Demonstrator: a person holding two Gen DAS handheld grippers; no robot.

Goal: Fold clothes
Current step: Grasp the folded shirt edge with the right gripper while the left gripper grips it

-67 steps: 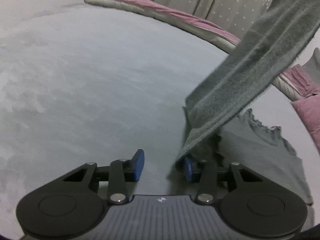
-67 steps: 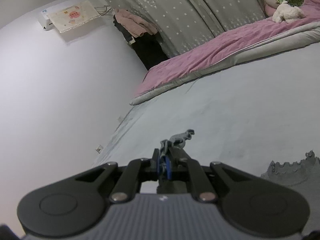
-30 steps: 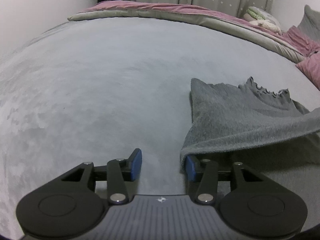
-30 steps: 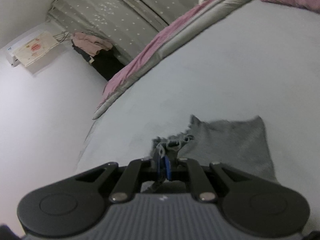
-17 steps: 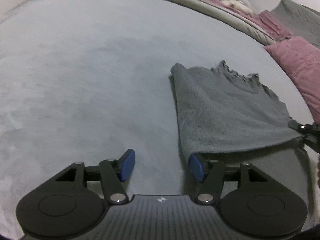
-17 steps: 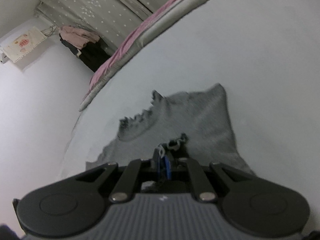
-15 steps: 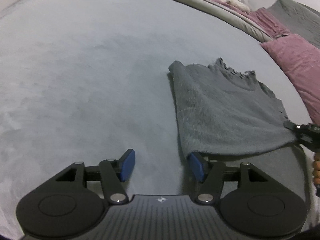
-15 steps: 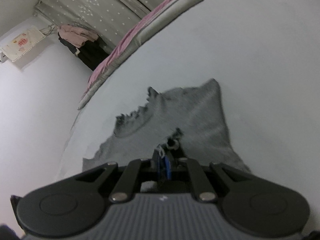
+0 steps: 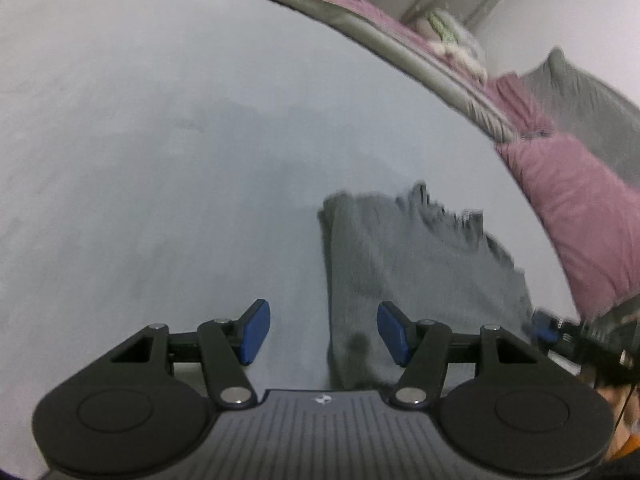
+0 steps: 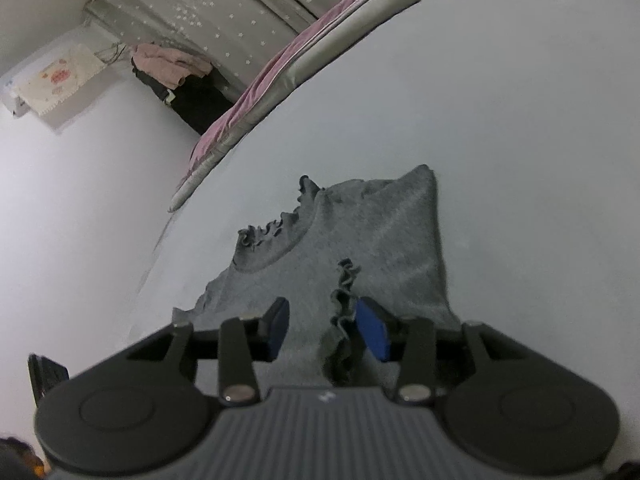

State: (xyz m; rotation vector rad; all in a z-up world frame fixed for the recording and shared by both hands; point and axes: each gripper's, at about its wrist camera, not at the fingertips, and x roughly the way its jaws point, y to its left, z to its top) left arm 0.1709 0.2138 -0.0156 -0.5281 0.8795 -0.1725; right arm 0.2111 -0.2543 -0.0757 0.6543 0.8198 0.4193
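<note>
Both grippers, left and right, gape wide over the gray ruffle-edged garment, folded flat on the pale bedspread.

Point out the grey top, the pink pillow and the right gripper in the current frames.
grey top [image 10: 372, 236]: right wrist view, on the flat fabric below the ruffled neckline.
pink pillow [image 9: 576, 208]: left wrist view, on its broad face.
right gripper [image 10: 322, 330]: right wrist view, midway between its open blue fingertips.

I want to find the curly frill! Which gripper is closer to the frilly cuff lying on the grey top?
Right. The right gripper is open with the frilly cuff lying between its fingers. The left gripper is open over the grey top at its folded edge, farther off.
</note>
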